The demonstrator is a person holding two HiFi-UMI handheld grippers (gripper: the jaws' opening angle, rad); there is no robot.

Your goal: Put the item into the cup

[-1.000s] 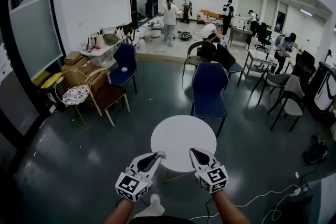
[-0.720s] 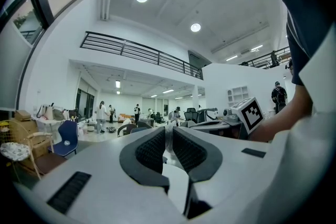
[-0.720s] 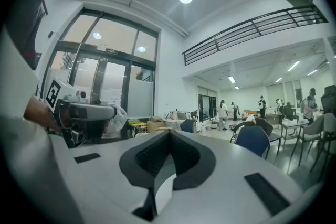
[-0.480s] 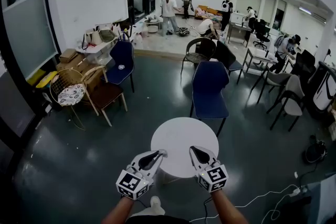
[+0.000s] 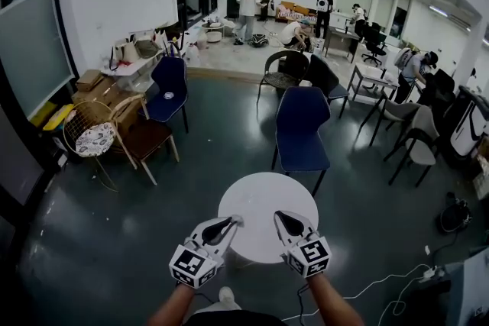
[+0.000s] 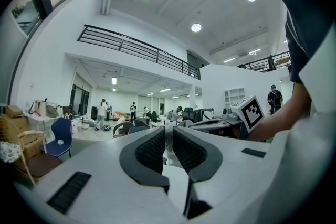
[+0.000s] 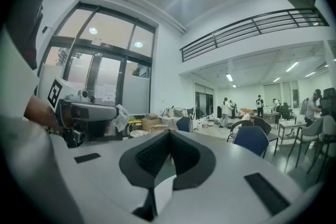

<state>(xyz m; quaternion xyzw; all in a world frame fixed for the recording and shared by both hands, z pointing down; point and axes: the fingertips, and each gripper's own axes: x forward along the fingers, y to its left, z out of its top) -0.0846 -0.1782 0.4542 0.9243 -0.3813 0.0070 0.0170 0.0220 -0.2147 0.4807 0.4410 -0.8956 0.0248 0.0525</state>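
A round white table [image 5: 267,198] stands in front of me with a bare top, and no cup shows in any view. My left gripper [image 5: 234,223] hovers over the table's near left rim, shut on a small white crumpled item [image 7: 121,116] that sticks out past its tips. In the left gripper view a pale strip sits between the dark pads [image 6: 150,148]. My right gripper [image 5: 279,217] is over the near right rim. Its jaws [image 7: 169,135] meet at the tip with nothing between them. Each gripper shows in the other's view: the left gripper [image 7: 86,112] and the right gripper [image 6: 231,122].
A blue chair [image 5: 302,126] stands just behind the table. A wooden chair [image 5: 149,140] and a wire chair [image 5: 92,135] stand to the left. White cables [image 5: 382,294] lie on the dark floor to the right. More chairs, desks and people fill the far room.
Both grippers stay over the table's near edge as before. Only the head view has drifted a little, so the room sits slightly differently in the picture.
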